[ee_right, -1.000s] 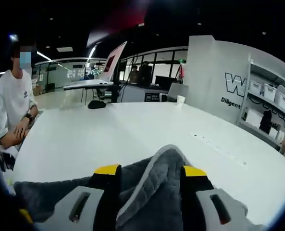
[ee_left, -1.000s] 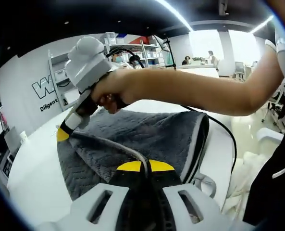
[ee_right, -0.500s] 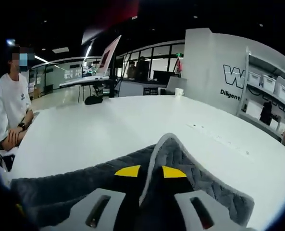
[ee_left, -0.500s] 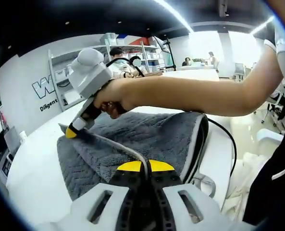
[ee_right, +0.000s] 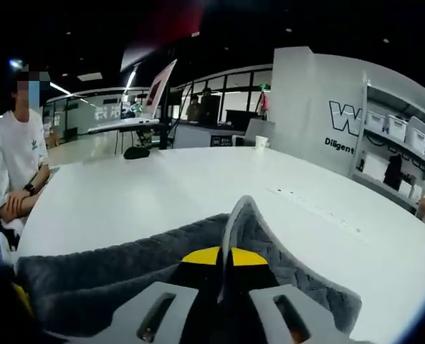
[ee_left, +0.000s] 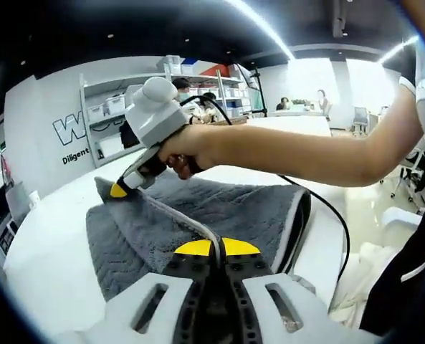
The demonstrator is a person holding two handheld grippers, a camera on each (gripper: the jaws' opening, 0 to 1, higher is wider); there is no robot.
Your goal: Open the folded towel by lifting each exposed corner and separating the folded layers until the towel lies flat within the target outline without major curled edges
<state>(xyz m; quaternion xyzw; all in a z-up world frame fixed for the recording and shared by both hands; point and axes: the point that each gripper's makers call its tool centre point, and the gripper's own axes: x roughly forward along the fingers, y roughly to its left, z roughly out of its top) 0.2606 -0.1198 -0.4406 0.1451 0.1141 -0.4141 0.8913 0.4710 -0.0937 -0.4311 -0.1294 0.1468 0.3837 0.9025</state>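
Right gripper (ee_right: 223, 256) now clamps towel (ee_right: 112, 276) edge, lifted higher.

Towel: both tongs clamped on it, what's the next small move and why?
Probably lift and draw the two corners apart. The left tongs and the right tongs each pinch the piped edge of the grey towel, which is still doubled over on the white table.

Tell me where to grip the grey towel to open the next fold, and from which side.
Grip the towel on its light piped hem at a corner, as both grippers do now: the left gripper and the right gripper are each shut on that edge. Come in from the open, hemmed side, not the rounded fold, where the layers probably cannot be parted.
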